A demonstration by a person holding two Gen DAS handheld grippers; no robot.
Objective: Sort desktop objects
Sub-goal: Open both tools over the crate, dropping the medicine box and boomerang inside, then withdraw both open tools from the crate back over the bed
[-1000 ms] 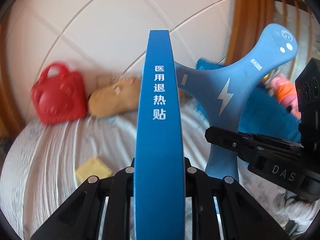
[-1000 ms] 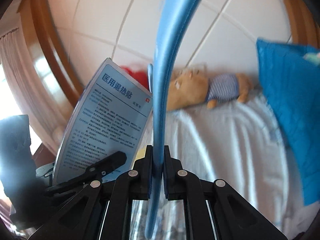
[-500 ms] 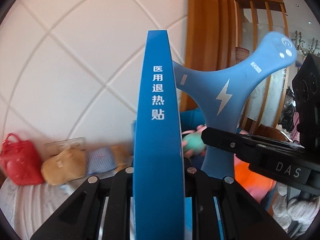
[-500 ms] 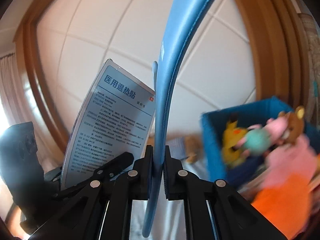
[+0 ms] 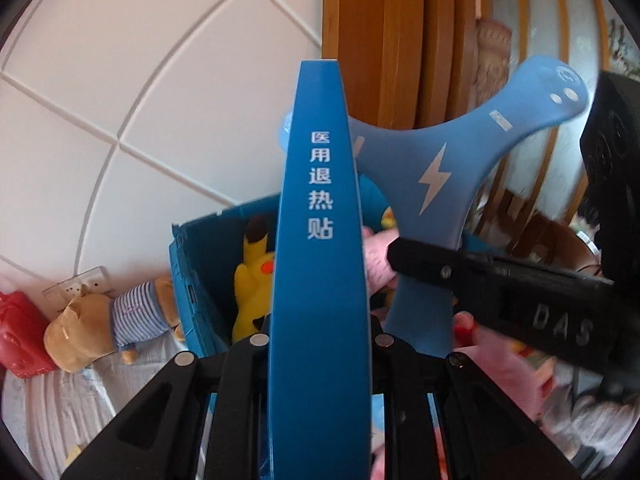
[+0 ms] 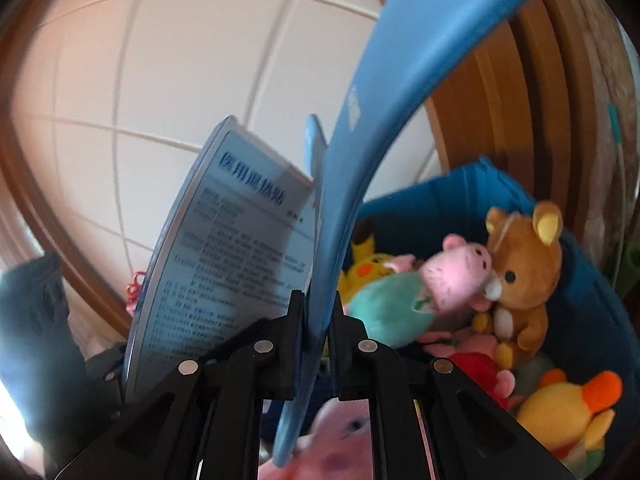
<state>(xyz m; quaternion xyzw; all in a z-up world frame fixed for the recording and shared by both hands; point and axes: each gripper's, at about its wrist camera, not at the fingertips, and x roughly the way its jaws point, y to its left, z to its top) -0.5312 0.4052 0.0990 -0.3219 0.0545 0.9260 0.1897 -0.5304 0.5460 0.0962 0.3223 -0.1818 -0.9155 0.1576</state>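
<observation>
My left gripper point(image 5: 321, 338) is shut on a blue box with white Chinese lettering point(image 5: 320, 240), held upright on its narrow edge. The box's printed face point(image 6: 228, 260) shows at the left of the right wrist view. My right gripper point(image 6: 318, 312) is shut on a flat blue three-armed piece with a white lightning bolt point(image 5: 432, 176), seen edge-on as a curved blue blade point(image 6: 340, 200). Both held things hang just in front of and above an open blue bin point(image 6: 580, 280) full of plush toys. The right gripper's body point(image 5: 500, 280) sits close beside the box.
The bin point(image 5: 192, 280) holds a yellow plush point(image 5: 252, 280), a brown bear point(image 6: 520, 276), a pink and green plush point(image 6: 420, 292) and a yellow duck point(image 6: 568, 412). A striped-shirt plush point(image 5: 100, 320) and a red bag point(image 5: 16, 340) lie on the white bedding at left. Tiled wall and a wooden frame stand behind.
Both grippers have swung right, away from the bedding, bringing the blue bin of plush toys into view and closer. The box and the blue piece stay gripped as before.
</observation>
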